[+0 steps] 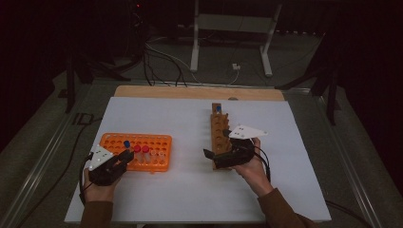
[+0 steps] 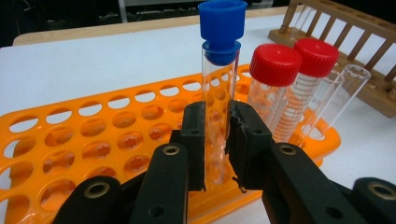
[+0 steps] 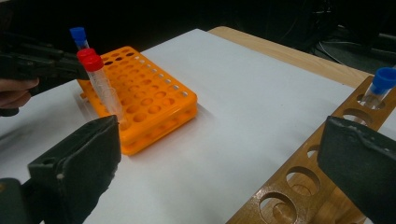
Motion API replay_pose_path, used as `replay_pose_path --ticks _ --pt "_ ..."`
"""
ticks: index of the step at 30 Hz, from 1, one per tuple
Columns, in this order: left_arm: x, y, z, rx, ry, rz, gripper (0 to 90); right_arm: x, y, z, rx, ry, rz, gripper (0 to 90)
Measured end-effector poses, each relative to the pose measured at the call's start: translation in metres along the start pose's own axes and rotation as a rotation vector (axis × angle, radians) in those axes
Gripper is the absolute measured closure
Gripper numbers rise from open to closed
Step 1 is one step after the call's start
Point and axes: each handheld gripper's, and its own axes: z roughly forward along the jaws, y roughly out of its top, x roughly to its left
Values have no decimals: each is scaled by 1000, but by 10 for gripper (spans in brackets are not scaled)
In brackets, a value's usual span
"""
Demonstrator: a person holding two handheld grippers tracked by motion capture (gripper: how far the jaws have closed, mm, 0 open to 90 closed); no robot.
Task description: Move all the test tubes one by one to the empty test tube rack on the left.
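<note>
Blue-capped tube (image 2: 219, 93), centre frame, stands upright in the orange rack (image 2: 70, 144); my left gripper (image 2: 218, 140) pinches its glass low down, keeping it vertical. My right gripper (image 3: 219, 154) waits spread wide by the wooden rack (image 3: 299, 186).

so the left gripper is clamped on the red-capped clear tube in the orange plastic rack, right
Not quite: the left gripper is clamped on the blue-capped clear tube, not a red-capped one. The two red-capped tubes stand beside it, ungripped, in the orange plastic rack. The left gripper view shows this.
</note>
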Motion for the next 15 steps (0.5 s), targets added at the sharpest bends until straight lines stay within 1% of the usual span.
replay_pose_path --ticks 11,15 --pt "-4 -2 4 51 4 50 769 0 -1 0 1 5 4 4" --pt "-5 -3 5 65 6 61 771 1 -2 1 2 8 1 4"
